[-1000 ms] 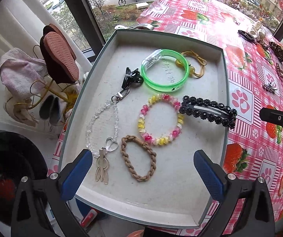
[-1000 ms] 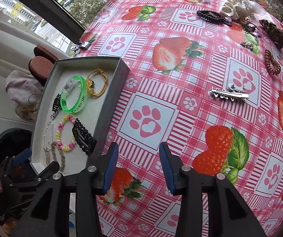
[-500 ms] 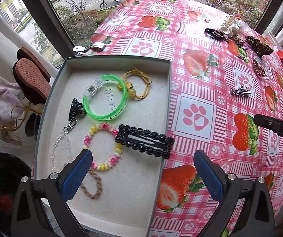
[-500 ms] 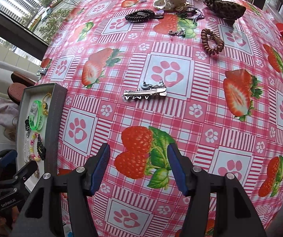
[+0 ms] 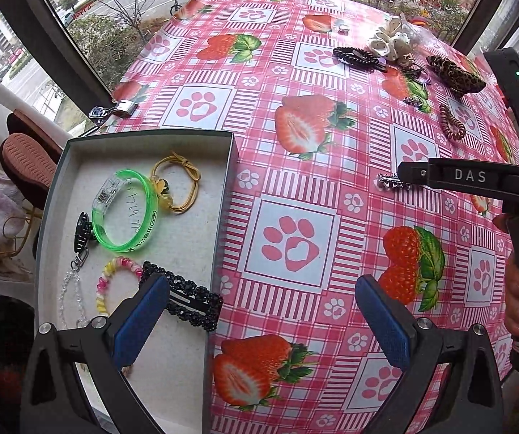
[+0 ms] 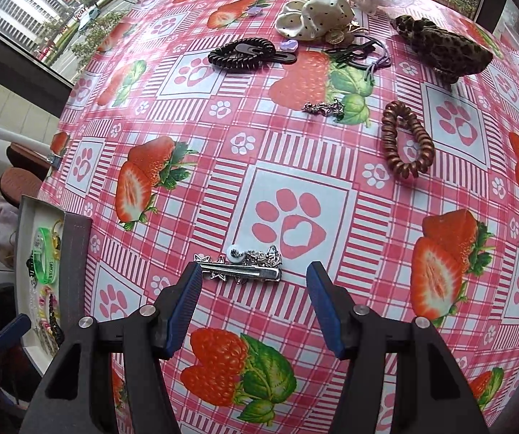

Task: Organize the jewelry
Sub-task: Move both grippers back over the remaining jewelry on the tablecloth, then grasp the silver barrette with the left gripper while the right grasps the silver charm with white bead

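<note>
A grey tray (image 5: 225,217) at the table's left edge holds a green bangle (image 5: 125,213), a yellow hair tie (image 5: 183,188), a black beaded clip (image 5: 187,302), a pink-yellow bracelet (image 5: 114,275) and a clear bead chain (image 5: 67,289). My left gripper (image 5: 259,322) is open and empty above the tray's right wall. My right gripper (image 6: 254,303) is open, just short of a silver star hair clip (image 6: 241,271) lying flat on the cloth. The tray also shows in the right wrist view (image 6: 76,253).
Farther back on the strawberry cloth lie a brown coil tie (image 6: 407,141), a black coil tie with a clip (image 6: 245,54), a small silver chain (image 6: 324,108), a leopard scrunchie (image 6: 443,50), a white dotted scrunchie (image 6: 317,11) and thin elastics (image 6: 364,54). Windows border the far edge.
My right gripper has moved forward to the silver star clip and opened wider. My left gripper has pulled right, away from over the tray's middle.
</note>
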The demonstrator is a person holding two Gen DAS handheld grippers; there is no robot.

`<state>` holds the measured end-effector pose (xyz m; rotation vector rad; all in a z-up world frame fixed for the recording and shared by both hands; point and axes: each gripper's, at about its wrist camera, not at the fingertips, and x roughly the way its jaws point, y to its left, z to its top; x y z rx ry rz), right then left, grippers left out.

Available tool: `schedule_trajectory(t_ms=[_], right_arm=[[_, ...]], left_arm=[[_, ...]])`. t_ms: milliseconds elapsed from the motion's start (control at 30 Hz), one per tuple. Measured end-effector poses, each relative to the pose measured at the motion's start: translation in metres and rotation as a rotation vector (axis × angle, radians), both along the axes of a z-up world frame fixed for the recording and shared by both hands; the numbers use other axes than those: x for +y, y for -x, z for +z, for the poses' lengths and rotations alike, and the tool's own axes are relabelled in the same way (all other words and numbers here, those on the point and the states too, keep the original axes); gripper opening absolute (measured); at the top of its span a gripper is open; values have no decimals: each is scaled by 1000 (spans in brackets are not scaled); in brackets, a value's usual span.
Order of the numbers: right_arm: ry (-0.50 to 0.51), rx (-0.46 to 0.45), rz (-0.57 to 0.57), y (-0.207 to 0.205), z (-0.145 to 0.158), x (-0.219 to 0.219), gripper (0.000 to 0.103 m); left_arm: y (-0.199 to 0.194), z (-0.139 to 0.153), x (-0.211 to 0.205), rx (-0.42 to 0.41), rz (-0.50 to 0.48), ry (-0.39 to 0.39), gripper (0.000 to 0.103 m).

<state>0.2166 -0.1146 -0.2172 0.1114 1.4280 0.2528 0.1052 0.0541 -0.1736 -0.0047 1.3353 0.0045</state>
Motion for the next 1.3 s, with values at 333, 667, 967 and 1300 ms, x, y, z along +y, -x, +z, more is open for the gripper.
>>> schedule_trajectory(t_ms=[333,667,967,1300], right_arm=[[138,-81,101,-6,-9,19,61],[203,-121,127,10,-8,-6,48],[161,-120,70,29,-4,-40,10],[22,-79,-28,45,1,-94,11]], left_arm=[[-9,-8,-11,22,19,-10,103],[-22,-14,-27,28,0,-19,103],[-40,-24,-57,41,-52,34,103],[-65,-40,-87,97,44,144,103]])
